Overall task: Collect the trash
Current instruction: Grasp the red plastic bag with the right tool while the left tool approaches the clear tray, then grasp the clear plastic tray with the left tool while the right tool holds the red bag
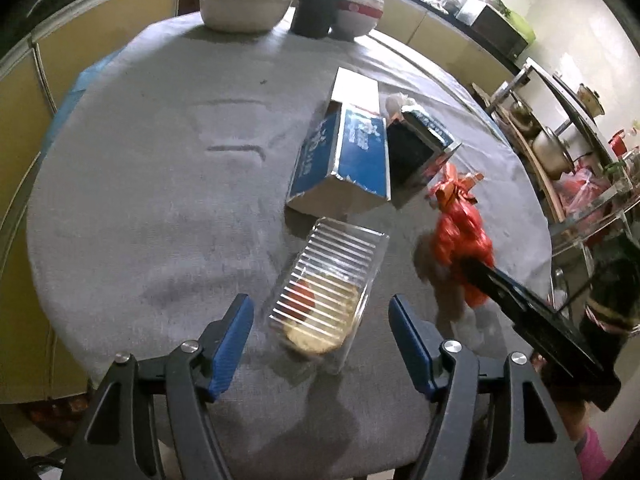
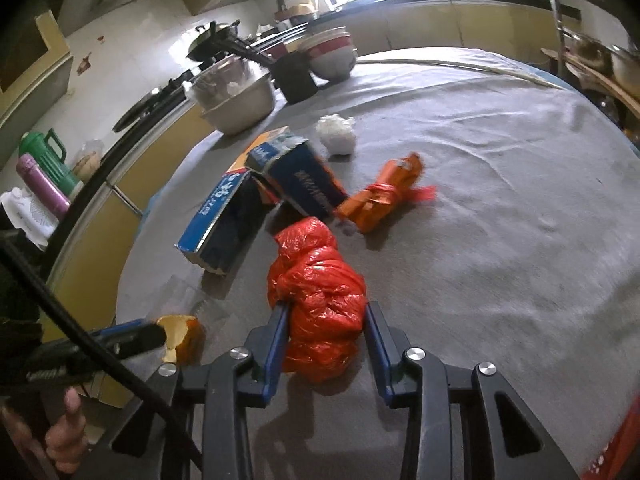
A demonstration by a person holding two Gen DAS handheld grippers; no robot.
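1. Gripping the crumpled red plastic bag, the right tongs have both blue pads against its sides; the bag rests on the grey tabletop.
2. Left tongs stand released, their pads either side of a clear ribbed plastic tray with a biscuit inside, touching neither side.
3. Just beyond the tray lies a blue carton with its flap open, and a darker blue box lies against it.
4. An orange wrapper tied in red lies just beside the darker box, past the bag, and a white crumpled wad sits farther back.
5. At the far edge stand a metal basin, a dark cup and a red-and-white bowl.
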